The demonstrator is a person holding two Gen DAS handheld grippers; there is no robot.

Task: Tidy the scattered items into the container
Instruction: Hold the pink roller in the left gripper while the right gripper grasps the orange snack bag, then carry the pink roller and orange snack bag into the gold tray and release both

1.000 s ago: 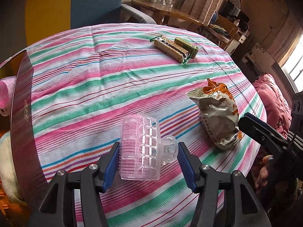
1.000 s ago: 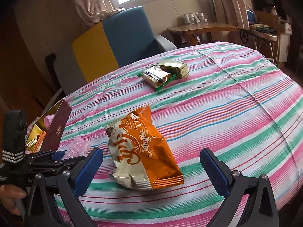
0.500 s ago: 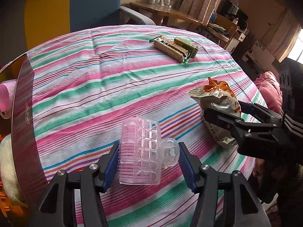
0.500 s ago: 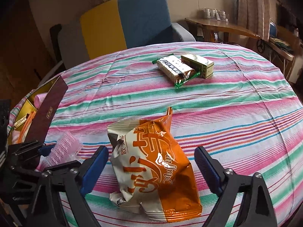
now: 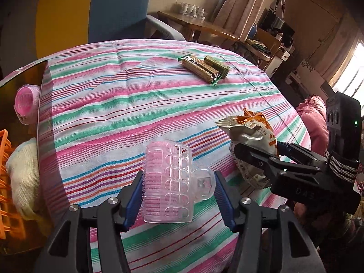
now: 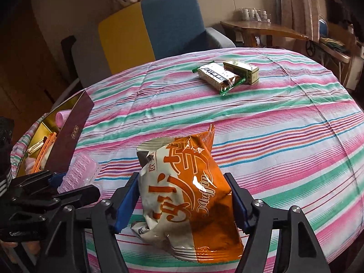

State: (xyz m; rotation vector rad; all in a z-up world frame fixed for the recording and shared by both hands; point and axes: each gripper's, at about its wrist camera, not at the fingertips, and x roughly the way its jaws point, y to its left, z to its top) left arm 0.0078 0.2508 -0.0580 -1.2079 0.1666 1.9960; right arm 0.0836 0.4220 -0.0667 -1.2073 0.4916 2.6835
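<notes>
My left gripper is shut on a clear pink hair-roller clip and holds it just above the striped tablecloth; the clip also shows in the right wrist view. My right gripper has its pads against both sides of an orange-and-white muffin snack bag lying on the cloth; the bag also shows in the left wrist view. The dark red box with a gold inside stands at the table's left edge and holds a pink roller, an orange comb and a pale cloth.
A green-wrapped biscuit pack and a small gold-green carton lie together at the far side of the table. A blue-and-yellow armchair stands behind the table. A wooden side table with cups is at the back right.
My right gripper moved in over the snack bag and closed its fingers onto the bag's sides. My left gripper lifted the pink clip slightly off the cloth.
</notes>
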